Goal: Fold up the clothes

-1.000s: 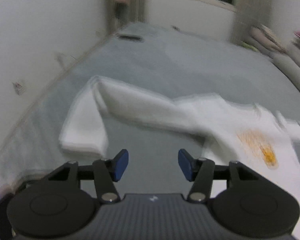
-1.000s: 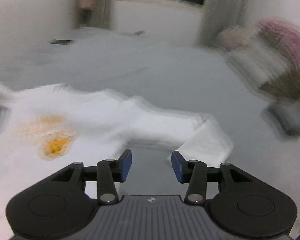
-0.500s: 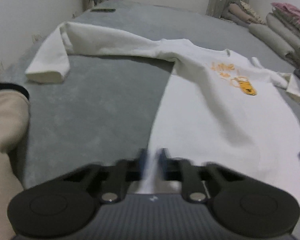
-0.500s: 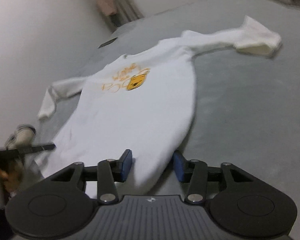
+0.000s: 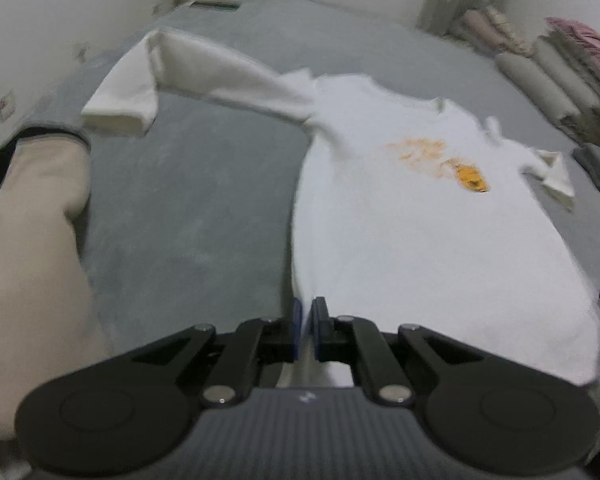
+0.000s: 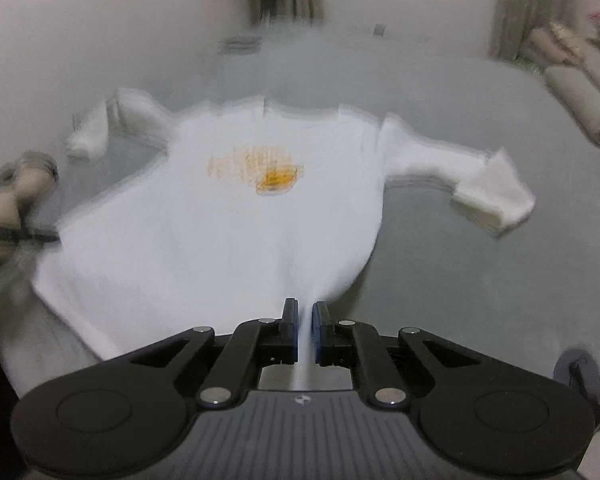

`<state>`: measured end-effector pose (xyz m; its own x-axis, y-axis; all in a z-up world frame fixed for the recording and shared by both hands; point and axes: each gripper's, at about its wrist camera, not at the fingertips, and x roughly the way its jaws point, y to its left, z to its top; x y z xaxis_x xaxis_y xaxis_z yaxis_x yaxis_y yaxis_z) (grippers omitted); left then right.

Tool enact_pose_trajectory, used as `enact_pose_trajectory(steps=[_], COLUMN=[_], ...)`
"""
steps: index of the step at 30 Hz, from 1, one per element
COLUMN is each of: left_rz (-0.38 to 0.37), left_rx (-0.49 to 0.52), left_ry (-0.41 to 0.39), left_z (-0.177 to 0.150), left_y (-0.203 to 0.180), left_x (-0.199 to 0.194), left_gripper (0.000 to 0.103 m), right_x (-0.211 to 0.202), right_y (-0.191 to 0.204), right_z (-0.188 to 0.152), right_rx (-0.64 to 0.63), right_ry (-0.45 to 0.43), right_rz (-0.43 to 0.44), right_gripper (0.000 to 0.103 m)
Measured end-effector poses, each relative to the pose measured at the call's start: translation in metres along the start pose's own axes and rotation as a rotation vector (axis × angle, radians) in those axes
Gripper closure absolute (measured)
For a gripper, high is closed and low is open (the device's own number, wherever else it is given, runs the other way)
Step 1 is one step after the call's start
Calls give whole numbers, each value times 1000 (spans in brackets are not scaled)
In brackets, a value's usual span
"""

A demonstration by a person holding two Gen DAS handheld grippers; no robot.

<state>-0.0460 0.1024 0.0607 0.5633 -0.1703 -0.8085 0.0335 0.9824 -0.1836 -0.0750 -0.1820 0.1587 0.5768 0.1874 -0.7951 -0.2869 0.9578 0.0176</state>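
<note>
White shirt [image 5: 400,220] spread flat on grey bed [image 5: 188,208], collar at 12 o'clock. Left tongs [image 5: 305,320] clamped on hem corner; right tongs [image 6: 305,330], jaws just closing, pinch opposite hem corner.

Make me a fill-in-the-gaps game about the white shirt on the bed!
1. The print on the white shirt is coloured ____.
2. The shirt lies on a ____ bed cover.
3. The left gripper pinches the shirt's bottom ____.
4. The right gripper, whose jaws have just been closing, is ____ on the shirt's hem.

Missing words: orange; grey; hem; shut
</note>
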Motion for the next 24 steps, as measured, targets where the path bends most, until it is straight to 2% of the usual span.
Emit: enact_pose_trajectory(steps=[1,7,10,16,24], left_rz=[2,30,35,49,106], left_rx=[-6,6,12,34,35], left_ry=[4,-22,-21,-79,-109], left_z=[-1,5,10,38,83], left_y=[3,9,4,-8,-27], left_x=[1,0,5,9,43], left_gripper=[98,96,96,90,88], right_x=[9,29,28,21,47], right_y=[-1,-23,-23,-30,-42], right_z=[-6,-32,-38,-21,16], right_rx=[3,105,80,133,180], right_ry=[26,40,42,-43,-73], right_rz=[-2,63,62,-4,-13], right_gripper=[94,93,93,93,92])
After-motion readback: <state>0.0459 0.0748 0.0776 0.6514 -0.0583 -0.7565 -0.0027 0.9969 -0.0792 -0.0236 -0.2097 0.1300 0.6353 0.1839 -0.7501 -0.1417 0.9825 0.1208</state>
